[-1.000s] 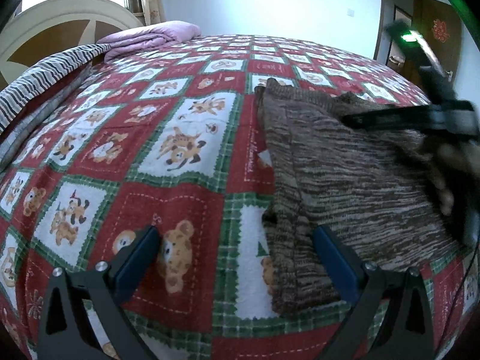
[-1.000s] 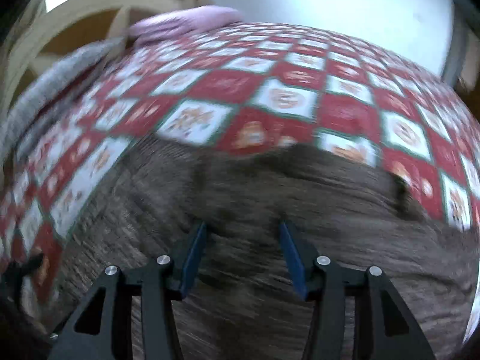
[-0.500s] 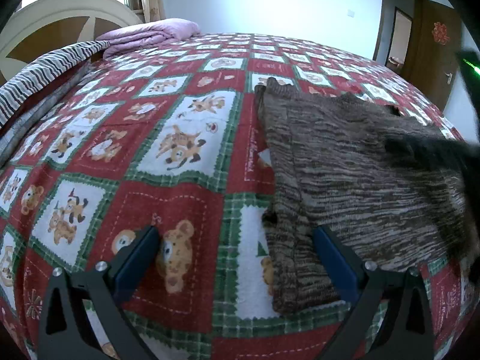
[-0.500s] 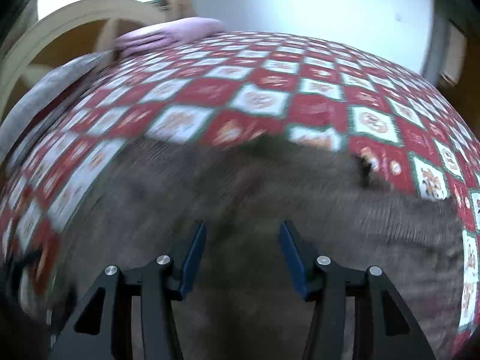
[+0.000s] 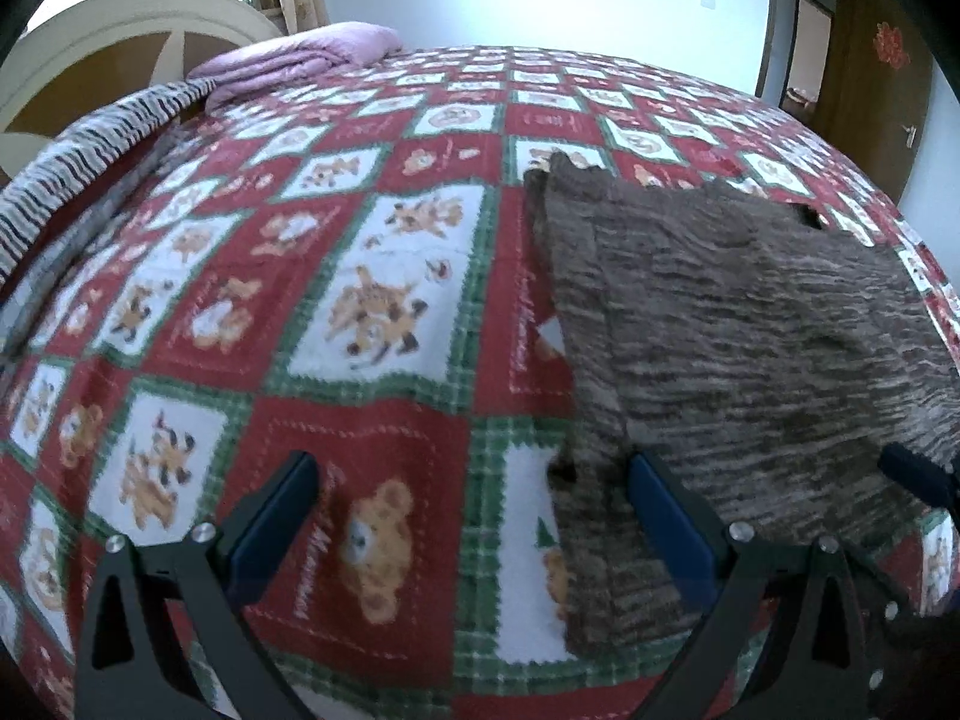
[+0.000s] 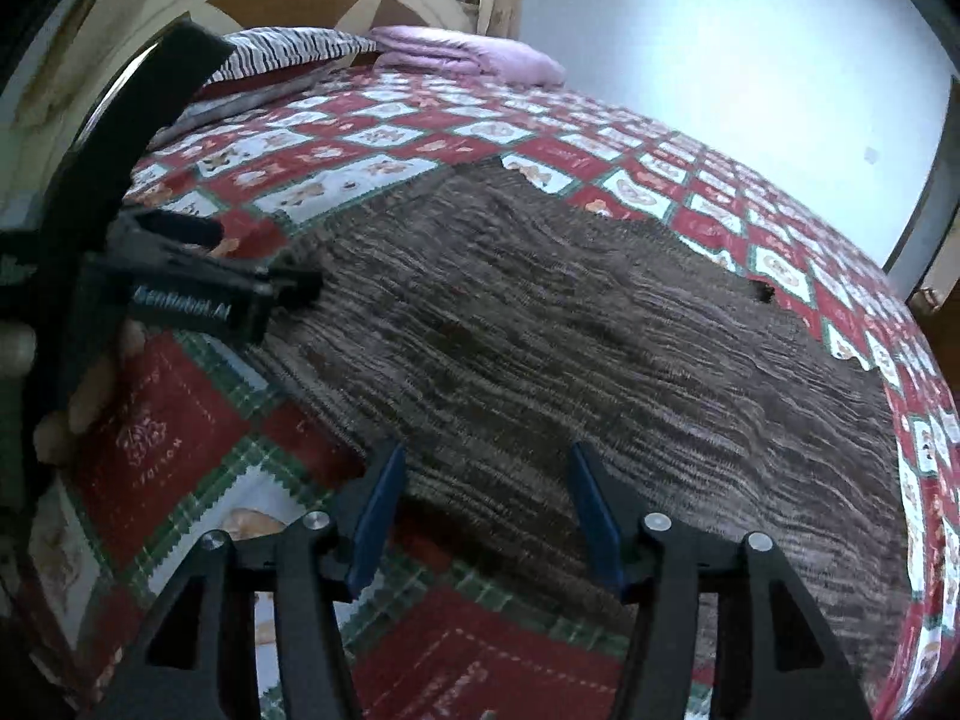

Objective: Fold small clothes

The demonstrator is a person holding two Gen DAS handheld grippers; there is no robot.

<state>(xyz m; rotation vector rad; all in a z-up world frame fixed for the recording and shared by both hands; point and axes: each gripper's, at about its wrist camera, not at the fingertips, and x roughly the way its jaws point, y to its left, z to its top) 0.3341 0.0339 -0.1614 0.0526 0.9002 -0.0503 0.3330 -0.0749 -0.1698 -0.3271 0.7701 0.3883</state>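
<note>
Brown-and-grey striped knit garment (image 5: 738, 336) spread flat on red, green and white bear-print quilt (image 5: 384, 300), toward its right half in left wrist view. Right gripper (image 6: 486, 510) over garment's near edge, jaws opening, pads clear of knit. Left gripper (image 5: 474, 516) spread wide at garment's left border, unclenched, right pad just beside folded edge. Beyond: folded lilac blanket (image 5: 300, 57), striped grey pillow (image 5: 90, 144), cream arched headboard (image 5: 120, 18).
</note>
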